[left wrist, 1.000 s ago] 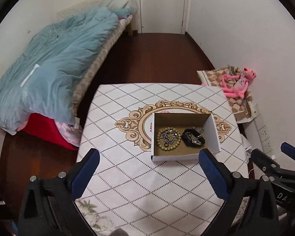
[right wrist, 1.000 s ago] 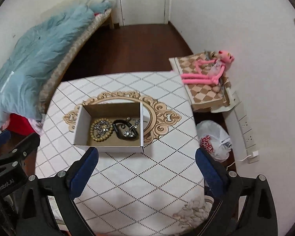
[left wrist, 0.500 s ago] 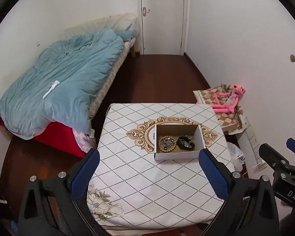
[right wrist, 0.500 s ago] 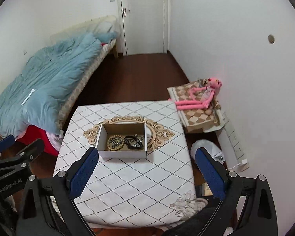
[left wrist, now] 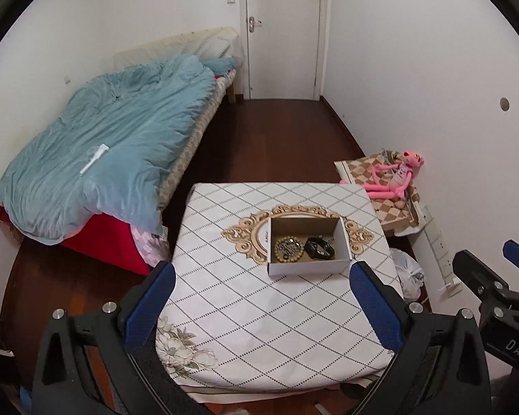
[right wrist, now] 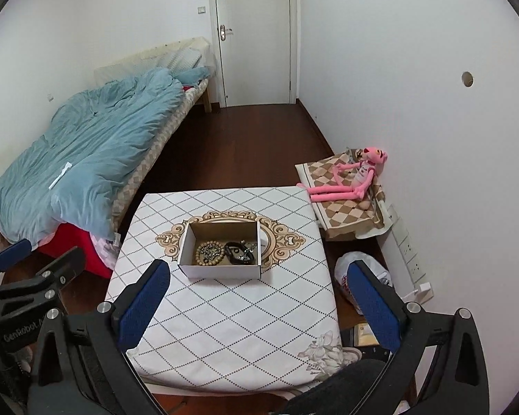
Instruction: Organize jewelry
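- Both grippers, left (left wrist: pixel 259 306) and right (right wrist: pixel 256 302), have pulled far back from the table (left wrist: pixel 259 311); you're holding them spread wide, empty.
- Box (left wrist: pixel 308 245) sits at 12 o'clock, beads (left wrist: pixel 287 249) and black band (left wrist: pixel 319 247) inside — looks finished.

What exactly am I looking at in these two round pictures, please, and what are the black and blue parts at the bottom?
There is no robot here: a person holds a two-finger tool in each hand, and each tool carries a wide-angle camera looking forward along its fingers. One picture comes from the left hand-held gripper, the other from the right hand-held gripper. The blue pads are their fingers, spread wide open, holding nothing. Both hover above a table with a diamond-patterned cloth. On it stands an open cardboard box holding a beaded bracelet and a dark band, perhaps a watch. A bed with a blue duvet is on the left, and a pink plush toy sits by the right wall.
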Available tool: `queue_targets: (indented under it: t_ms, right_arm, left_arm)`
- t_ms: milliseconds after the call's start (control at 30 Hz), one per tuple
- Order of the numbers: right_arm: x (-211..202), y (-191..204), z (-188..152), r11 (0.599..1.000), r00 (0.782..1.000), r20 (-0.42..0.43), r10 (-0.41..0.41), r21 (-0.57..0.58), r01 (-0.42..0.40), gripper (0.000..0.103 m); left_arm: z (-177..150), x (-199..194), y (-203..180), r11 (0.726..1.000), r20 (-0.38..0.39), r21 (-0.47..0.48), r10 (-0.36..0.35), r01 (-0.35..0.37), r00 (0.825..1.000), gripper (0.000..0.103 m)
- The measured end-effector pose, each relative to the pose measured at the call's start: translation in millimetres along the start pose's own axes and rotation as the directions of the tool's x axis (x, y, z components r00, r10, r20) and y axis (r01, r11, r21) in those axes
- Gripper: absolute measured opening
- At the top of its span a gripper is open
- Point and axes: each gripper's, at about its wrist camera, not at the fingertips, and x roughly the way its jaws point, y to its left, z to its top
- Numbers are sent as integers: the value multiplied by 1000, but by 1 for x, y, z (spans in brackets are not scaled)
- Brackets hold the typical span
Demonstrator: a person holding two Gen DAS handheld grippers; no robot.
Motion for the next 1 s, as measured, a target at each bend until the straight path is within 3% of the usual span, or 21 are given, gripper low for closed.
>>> queue_targets:
  t_ms: [567,1000]
  right_arm:
    - [85,-4,36,998,993,-108,-55,-14,54,103]
    - [133,1,40,998,979,-194,-67,-33,62,103]
  left_arm:
    - [30,64,-7,999,-98,-21,27,-29,995,103]
    - [34,98,-10,999,-169,-4,32,-33,985,103]
